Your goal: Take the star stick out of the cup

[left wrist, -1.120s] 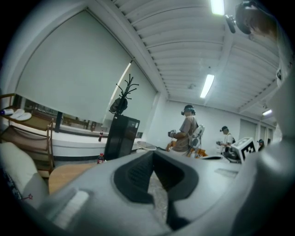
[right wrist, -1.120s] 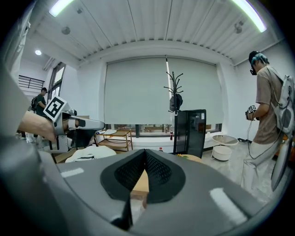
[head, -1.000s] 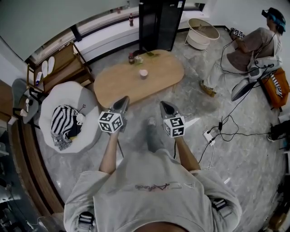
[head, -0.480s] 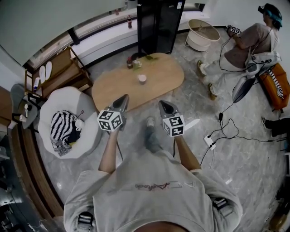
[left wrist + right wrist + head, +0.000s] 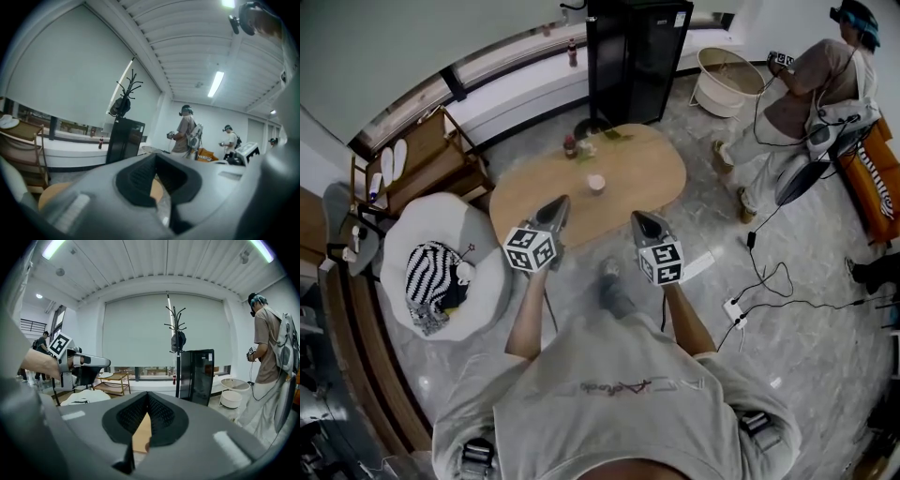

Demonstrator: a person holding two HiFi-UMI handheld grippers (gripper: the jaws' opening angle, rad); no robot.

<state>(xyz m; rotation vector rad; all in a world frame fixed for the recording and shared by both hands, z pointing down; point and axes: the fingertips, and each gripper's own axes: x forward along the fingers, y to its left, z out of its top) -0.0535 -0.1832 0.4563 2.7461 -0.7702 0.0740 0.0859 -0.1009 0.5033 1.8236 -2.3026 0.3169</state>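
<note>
Jaws of your left gripper (image 5: 557, 202): pressed together at the tips, nothing between them. Jaws of your right gripper (image 5: 639, 217): likewise closed and empty. You hold both side by side in the air, pointing toward the oval wooden table (image 5: 647, 169). The cup (image 5: 596, 183) stands upright near the table's middle, well apart from both grippers. The star stick is too small to make out. A bottle (image 5: 570, 145) stands near the table's far edge.

Lounge-like room, oval wooden table (image 5: 647, 173), white beanbag (image 5: 441, 211), black fridge (image 5: 633, 66), coat stand (image 5: 174, 326)
</note>
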